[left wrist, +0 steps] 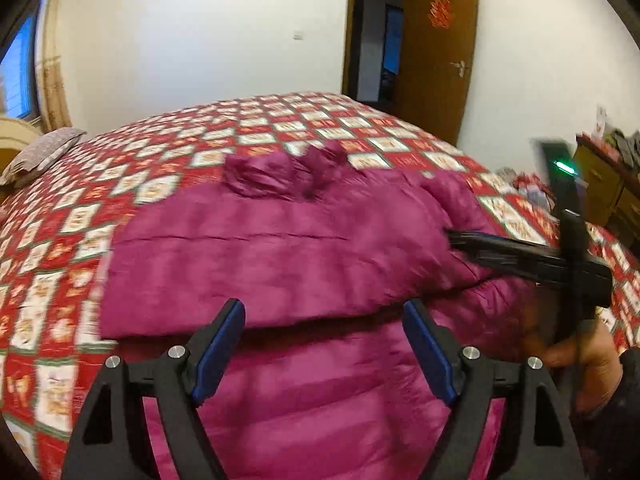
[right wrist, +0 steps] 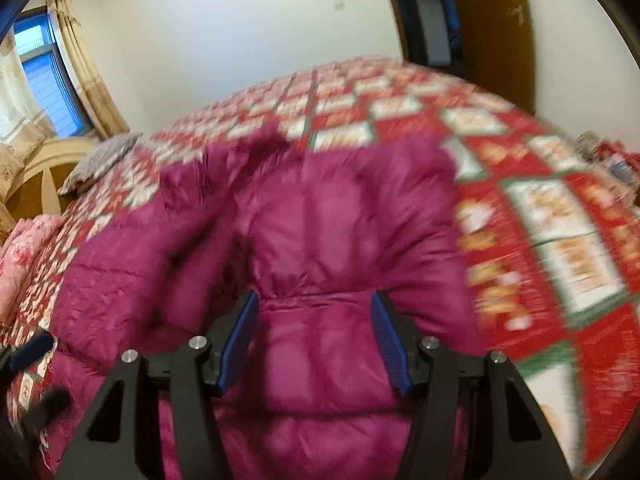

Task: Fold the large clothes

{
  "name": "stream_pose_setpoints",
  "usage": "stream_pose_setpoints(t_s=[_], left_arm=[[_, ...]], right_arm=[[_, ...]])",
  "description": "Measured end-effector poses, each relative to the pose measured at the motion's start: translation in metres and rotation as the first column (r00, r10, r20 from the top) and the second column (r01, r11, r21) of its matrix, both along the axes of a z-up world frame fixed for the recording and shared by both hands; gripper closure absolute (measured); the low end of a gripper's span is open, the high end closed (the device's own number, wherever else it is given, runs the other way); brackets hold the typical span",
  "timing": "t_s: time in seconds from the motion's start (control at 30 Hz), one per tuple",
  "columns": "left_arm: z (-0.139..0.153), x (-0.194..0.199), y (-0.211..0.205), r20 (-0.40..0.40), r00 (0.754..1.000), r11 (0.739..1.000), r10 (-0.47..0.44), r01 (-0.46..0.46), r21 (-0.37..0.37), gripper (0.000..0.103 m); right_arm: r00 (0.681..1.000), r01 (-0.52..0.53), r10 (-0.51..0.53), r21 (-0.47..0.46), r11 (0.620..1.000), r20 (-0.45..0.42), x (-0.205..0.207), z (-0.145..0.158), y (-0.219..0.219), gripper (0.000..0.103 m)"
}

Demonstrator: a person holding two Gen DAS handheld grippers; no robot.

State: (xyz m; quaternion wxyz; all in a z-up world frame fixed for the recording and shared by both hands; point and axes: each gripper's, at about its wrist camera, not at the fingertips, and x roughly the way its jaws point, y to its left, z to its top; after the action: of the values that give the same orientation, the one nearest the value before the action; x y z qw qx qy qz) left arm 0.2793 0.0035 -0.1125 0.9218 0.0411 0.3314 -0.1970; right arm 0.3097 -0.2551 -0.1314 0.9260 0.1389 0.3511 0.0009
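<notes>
Lay partly folded on the checkered bedspread [left wrist: 60, 240]: magenta down jacket [left wrist: 280, 248]. Spread apart above it, grasping nothing: left gripper [left wrist: 324, 344] and right gripper [right wrist: 314, 340].

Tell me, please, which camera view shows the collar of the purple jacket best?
The left wrist view. There the collar sits sharp and whole at the far edge of the purple jacket, against the bed cover. In the right wrist view, motion blur smears that far edge, so the collar is hard to pick out.

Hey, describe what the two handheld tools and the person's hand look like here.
Both the left tool and the right tool are matte black with angular triangular cut-out frames, round silver bolts and ribbed blue pads. The right tool's body shows a green light. The bare right hand meets a dark sleeve.
</notes>
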Motion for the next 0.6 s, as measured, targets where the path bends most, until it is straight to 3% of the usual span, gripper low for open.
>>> stream_pose_setpoints(t_s=[0.13,0.2,0.27,0.33,0.43,0.6], left_arm=[[0.023,0.025,0.049,0.039,0.993,0.994,0.11,-0.11,0.006,0.022],[0.029,0.05,0.061,0.045,0.979,0.98,0.197,-0.198,0.035,0.022],[0.029,0.074,0.066,0.038,0.964,0.964,0.261,-0.263,0.049,0.022],[0.024,0.096,0.066,0.027,0.953,0.95,0.302,-0.303,0.074,0.022],[0.005,0.119,0.062,0.011,0.931,0.923,0.364,-0.362,0.132,0.022],[-0.036,0.128,0.066,-0.029,0.903,0.888,0.428,-0.415,0.197,0.022]], right_arm=[[0.991,0.045,-0.038,-0.053,0.998,0.13,-0.03,0.047,-0.007,0.04],[0.989,-0.031,0.038,-0.052,0.998,0.141,-0.023,0.066,0.008,0.041],[0.988,-0.11,0.118,-0.082,0.991,0.098,-0.008,0.072,0.032,0.044],[0.976,-0.215,0.218,-0.089,0.973,0.027,0.017,0.063,0.063,0.066],[0.966,-0.257,0.252,-0.116,0.96,-0.055,0.041,0.035,0.088,0.069],[0.956,-0.274,0.255,-0.132,0.952,-0.146,0.048,-0.004,0.087,0.072]])
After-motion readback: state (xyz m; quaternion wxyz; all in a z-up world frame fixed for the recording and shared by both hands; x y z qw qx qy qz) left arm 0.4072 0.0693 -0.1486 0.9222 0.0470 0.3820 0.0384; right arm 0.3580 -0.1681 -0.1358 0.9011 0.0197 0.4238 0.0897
